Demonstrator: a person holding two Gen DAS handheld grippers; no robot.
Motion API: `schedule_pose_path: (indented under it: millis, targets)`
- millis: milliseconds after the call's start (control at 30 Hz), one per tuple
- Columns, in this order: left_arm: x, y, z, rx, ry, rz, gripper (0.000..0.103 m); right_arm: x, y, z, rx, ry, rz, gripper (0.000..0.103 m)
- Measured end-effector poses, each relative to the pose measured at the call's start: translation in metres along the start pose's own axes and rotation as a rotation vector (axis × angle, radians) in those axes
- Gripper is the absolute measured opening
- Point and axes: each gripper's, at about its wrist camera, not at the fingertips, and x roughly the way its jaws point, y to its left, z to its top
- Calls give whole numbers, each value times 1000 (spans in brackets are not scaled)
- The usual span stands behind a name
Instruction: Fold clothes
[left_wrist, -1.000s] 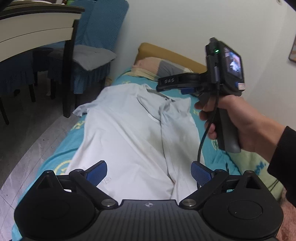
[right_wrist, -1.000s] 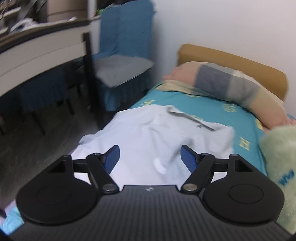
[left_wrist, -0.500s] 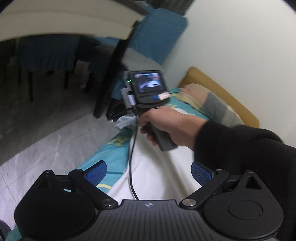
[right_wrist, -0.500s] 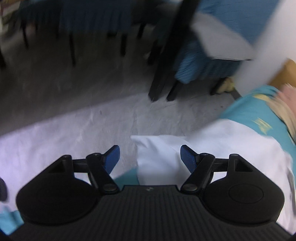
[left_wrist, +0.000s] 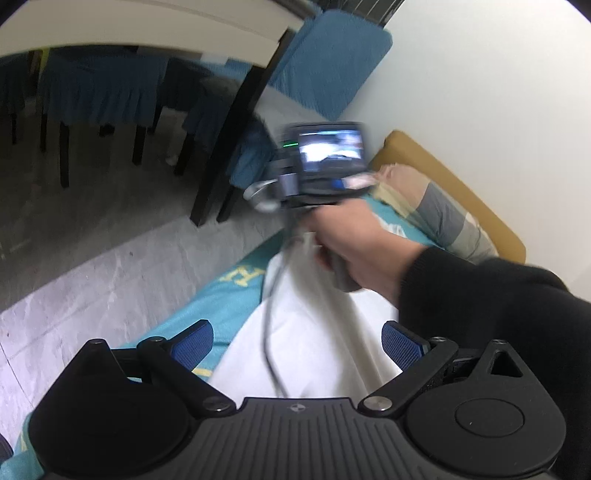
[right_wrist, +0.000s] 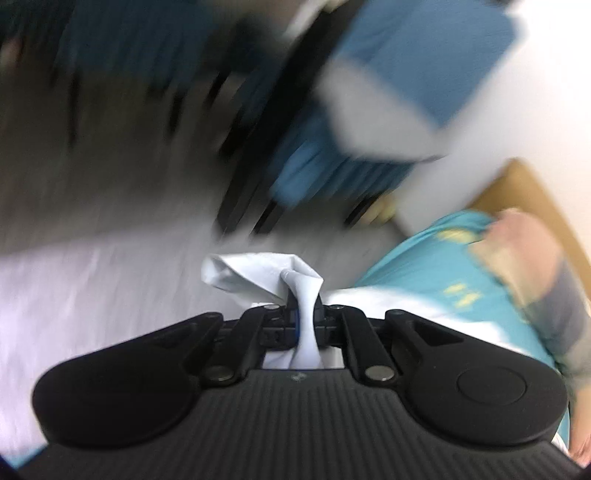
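The right gripper (right_wrist: 304, 325) has its fingers closed on a bunched fold of the white shirt (right_wrist: 266, 275), which is pinched into a narrow twist between them and fans out in a crumpled flap just past the tips, above the edge of the bed (right_wrist: 413, 266) and the grey floor (right_wrist: 92, 277). The right wrist view is heavily motion-blurred, so the blue chair (right_wrist: 424, 62) and the pillow (right_wrist: 532, 258) beyond show only as smears. In the left wrist view the left gripper (left_wrist: 297, 343) hangs with its blue-padded fingers (left_wrist: 194, 339) spread wide and nothing between them, over the shirt (left_wrist: 314, 332) that lies along the teal sheet (left_wrist: 221, 306) near the bed's floor-side edge. Ahead of it the right hand (left_wrist: 351, 247), in a black sleeve, grips the handle of the other gripper, whose small lit screen (left_wrist: 330, 149) faces back and whose cable (left_wrist: 271, 332) trails down across the shirt. Further back lie the striped pillow (left_wrist: 443, 210) against a yellow headboard (left_wrist: 461, 192), a dark bench leg (left_wrist: 236, 122) and covered chairs (left_wrist: 328, 62) on the floor (left_wrist: 92, 266).
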Motion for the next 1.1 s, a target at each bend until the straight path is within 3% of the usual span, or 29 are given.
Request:
schedule_pose_path:
  millis: [133, 267, 367, 467, 633, 700, 733, 767, 933, 1100]
  targets:
    - [-11, -9, -3, 35, -40, -9, 99, -65, -72, -1, 205, -181, -129, 7]
    - [-22, -18, -6, 70, -80, -19, 100, -120, -156, -46, 470, -288, -283, 7]
    - [-25, -28, -10, 106, -83, -26, 101, -138, -208, -102, 664, -288, -385, 7]
    - [-18, -43, -16, 157, -51, -25, 101, -129, -246, -164, 822, -215, -421, 7]
    - [9, -61, -23, 214, 25, -15, 101, -100, -264, -227, 936, -100, -324, 13]
    - [16, -68, -25, 230, 40, -20, 101, -98, -261, -235, 924, -82, -279, 45]
    - [16, -71, -27, 244, 38, -21, 101, -99, -258, -236, 913, -90, -262, 69]
    - [17, -74, -29, 258, 37, -22, 101, -105, -252, -235, 905, -113, -245, 81]
    - [19, -88, -36, 326, 32, -30, 101, -158, -241, -223, 847, -139, -175, 82]
    - [2, -91, -35, 346, 51, -99, 100, -244, -235, -217, 862, -185, -141, 82]
